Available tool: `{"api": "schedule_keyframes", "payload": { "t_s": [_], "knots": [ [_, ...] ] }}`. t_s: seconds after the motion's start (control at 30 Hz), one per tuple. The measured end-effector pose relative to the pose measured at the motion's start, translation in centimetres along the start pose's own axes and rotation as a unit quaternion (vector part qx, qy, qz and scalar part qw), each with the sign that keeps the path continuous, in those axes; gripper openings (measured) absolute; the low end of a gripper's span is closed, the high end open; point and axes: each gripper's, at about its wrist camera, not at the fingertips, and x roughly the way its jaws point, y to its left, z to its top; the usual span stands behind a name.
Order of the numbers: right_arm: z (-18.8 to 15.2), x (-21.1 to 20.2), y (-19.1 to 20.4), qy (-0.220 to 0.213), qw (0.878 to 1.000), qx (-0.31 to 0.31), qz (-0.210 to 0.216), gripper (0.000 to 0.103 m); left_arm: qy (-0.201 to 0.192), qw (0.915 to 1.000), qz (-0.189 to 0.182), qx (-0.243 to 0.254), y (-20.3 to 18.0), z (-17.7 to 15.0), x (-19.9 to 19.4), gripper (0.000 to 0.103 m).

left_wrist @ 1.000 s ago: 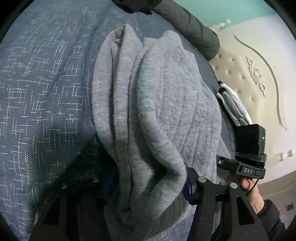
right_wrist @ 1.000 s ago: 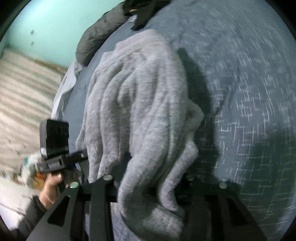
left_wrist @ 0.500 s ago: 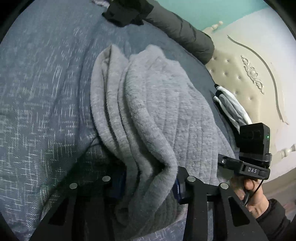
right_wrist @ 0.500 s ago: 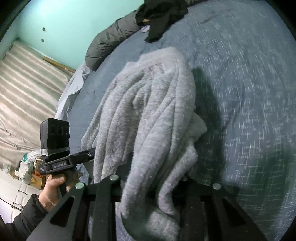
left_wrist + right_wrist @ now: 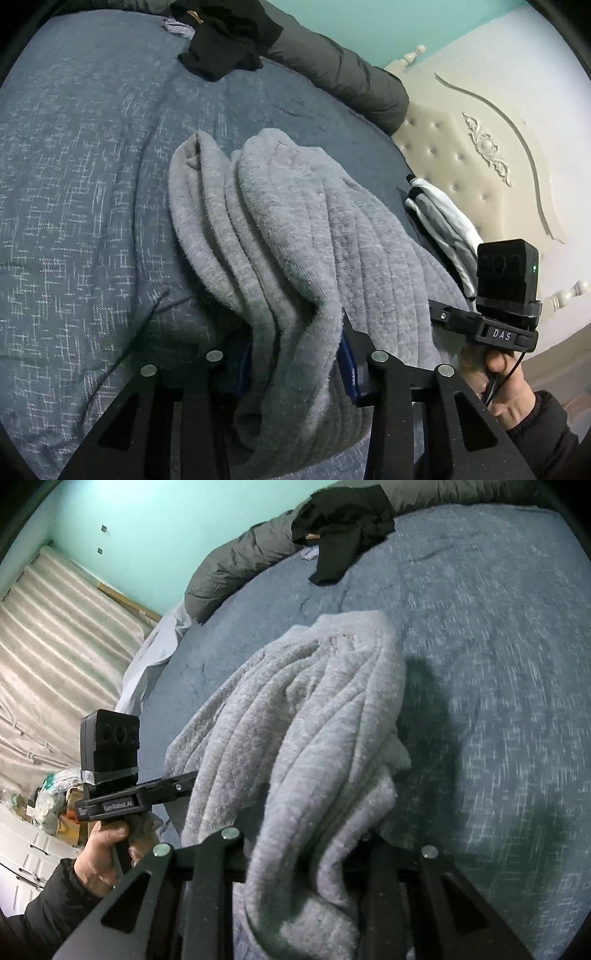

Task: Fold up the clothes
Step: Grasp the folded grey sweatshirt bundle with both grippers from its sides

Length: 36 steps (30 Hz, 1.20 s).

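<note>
A grey fleece garment (image 5: pixel 295 236) hangs bunched in long folds between both grippers above the blue bed cover (image 5: pixel 74 177). My left gripper (image 5: pixel 295 354) is shut on one end of it, the cloth pinched between the blue pads. My right gripper (image 5: pixel 306 853) is shut on the other end of the grey garment (image 5: pixel 306 716); its fingertips are hidden by the cloth. The garment's far end still rests on the bed. Each gripper shows in the other's view, held side by side.
A black garment (image 5: pixel 221 44) and a dark grey puffer jacket (image 5: pixel 340 77) lie at the bed's far edge. A black and white garment (image 5: pixel 443 225) lies by the cream padded headboard (image 5: pixel 461 147). The right wrist view shows a covered mattress (image 5: pixel 55 635) against the teal wall.
Both grippers have lifted and pulled back with the grey garment. More of the bed and the clothes at its far edge have come into view.
</note>
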Motion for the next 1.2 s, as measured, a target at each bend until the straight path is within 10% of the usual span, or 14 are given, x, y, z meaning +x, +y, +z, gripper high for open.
{"api": "schedule_keyframes", "payload": {
  "t_s": [0.2,0.37,0.67,0.83,0.9,1.03,1.2],
  "knots": [
    [-1.2,1.8,-2.0,0.033,0.999,0.017,-0.023,0.025,0.041,0.9987,0.011,-0.028,2.2,-2.0,2.7,0.042],
    [-1.7,3.0,-3.7,0.058,0.997,0.025,-0.051,0.057,0.056,0.9973,0.009,-0.047,3.7,-2.3,4.3,0.055],
    [-2.0,4.4,-6.3,0.081,0.995,0.055,0.006,0.076,0.057,0.997,0.003,-0.052,4.6,-1.6,5.8,0.082],
    [-1.6,5.2,-6.2,0.081,0.995,0.052,0.017,0.075,0.055,0.9975,-0.002,-0.045,4.3,-1.1,6.7,0.085],
    [-1.6,5.2,-5.9,0.081,0.995,0.046,0.029,0.06,0.054,0.9976,-0.005,-0.043,4.3,-0.9,7.0,0.085],
    [-1.1,5.3,-5.1,0.081,0.996,0.032,0.024,0.043,0.054,0.9978,-0.008,-0.038,3.9,-0.5,7.7,0.058],
    [-0.9,4.8,-4.4,0.077,0.997,0.015,0.013,0.033,0.055,0.9979,-0.012,-0.032,3.1,0.0,8.4,0.055]
  ]
}}
